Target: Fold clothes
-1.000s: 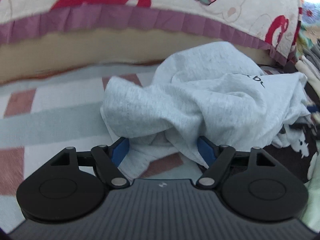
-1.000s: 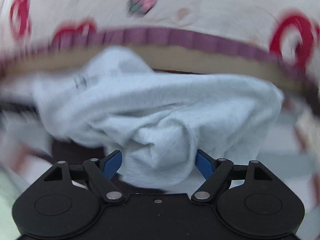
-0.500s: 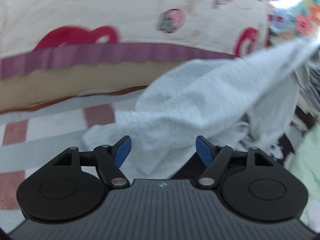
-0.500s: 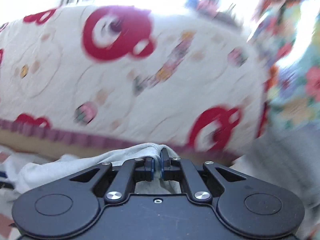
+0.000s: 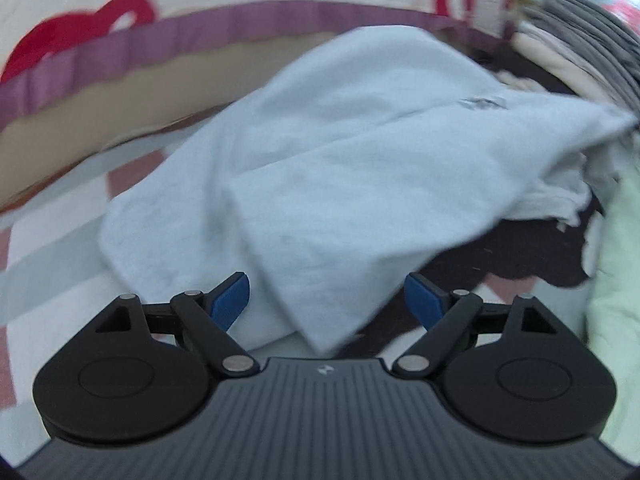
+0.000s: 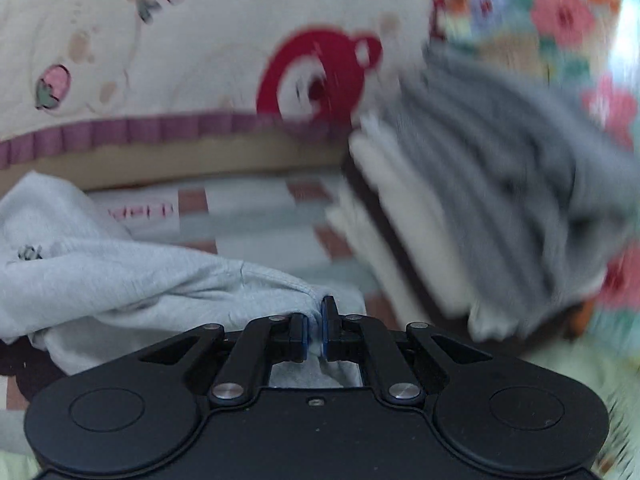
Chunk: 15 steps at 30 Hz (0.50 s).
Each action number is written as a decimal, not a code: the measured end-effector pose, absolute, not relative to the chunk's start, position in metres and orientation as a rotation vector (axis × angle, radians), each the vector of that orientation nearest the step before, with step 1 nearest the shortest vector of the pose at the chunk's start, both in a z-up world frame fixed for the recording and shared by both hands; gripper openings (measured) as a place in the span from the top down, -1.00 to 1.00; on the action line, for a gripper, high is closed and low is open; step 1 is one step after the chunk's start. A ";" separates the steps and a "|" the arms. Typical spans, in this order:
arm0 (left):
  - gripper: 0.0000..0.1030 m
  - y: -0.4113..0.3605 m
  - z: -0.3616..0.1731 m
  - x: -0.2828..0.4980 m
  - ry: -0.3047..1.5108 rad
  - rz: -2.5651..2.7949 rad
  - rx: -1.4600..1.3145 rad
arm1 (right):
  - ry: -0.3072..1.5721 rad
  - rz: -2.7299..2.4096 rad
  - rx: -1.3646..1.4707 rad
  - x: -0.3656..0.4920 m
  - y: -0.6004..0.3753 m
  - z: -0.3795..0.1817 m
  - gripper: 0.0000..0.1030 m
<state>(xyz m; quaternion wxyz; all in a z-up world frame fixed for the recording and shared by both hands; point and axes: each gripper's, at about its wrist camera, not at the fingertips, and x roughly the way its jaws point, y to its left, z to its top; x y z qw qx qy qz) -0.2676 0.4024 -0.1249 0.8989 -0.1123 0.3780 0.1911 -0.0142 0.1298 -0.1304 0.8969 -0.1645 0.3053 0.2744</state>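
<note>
Left tongs (image 5: pixel 327 295): blue pads spread wide, holding nothing, poised over the near edge of a light grey garment (image 5: pixel 340 168). The garment lies crumpled on a checked bedsheet (image 5: pixel 60 264) of pink, white and grey squares, one flap hanging between the pads without being clamped. Right tongs (image 6: pixel 315 320): pads drawn together, pinching a bunched edge of the same garment (image 6: pixel 132 280), which stretches away to the left in that view; a small dark print shows on the cloth. Behind, a cream quilt (image 6: pixel 180 60) with red bear motifs and a purple ruffled border. To the right, a stack of folded clothes (image 6: pixel 480 208), grey above cream, blurred in both views.
</note>
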 end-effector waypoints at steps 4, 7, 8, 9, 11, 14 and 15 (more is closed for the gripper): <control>-0.64 0.423 -0.122 -0.279 0.754 0.361 -0.380 | 0.664 0.601 -0.322 -0.015 0.125 -0.143 0.82; -0.20 0.432 -0.119 -0.288 0.649 0.251 -0.558 | 0.669 0.638 -0.318 -0.018 0.125 -0.143 0.69; 0.48 0.431 -0.117 -0.287 0.624 0.217 -0.570 | 0.669 0.647 -0.316 -0.020 0.126 -0.143 0.69; 0.85 0.430 -0.115 -0.286 0.620 0.201 -0.580 | 0.670 0.658 -0.314 -0.022 0.126 -0.144 0.69; 0.99 0.428 -0.111 -0.285 0.610 0.172 -0.598 | 0.677 0.674 -0.313 -0.028 0.126 -0.145 0.66; 0.99 0.424 -0.100 -0.290 0.577 0.176 -0.564 | 0.690 0.685 -0.320 -0.035 0.126 -0.150 0.61; 0.98 0.423 -0.099 -0.291 0.584 0.197 -0.555 | 0.691 0.689 -0.325 -0.036 0.127 -0.151 0.56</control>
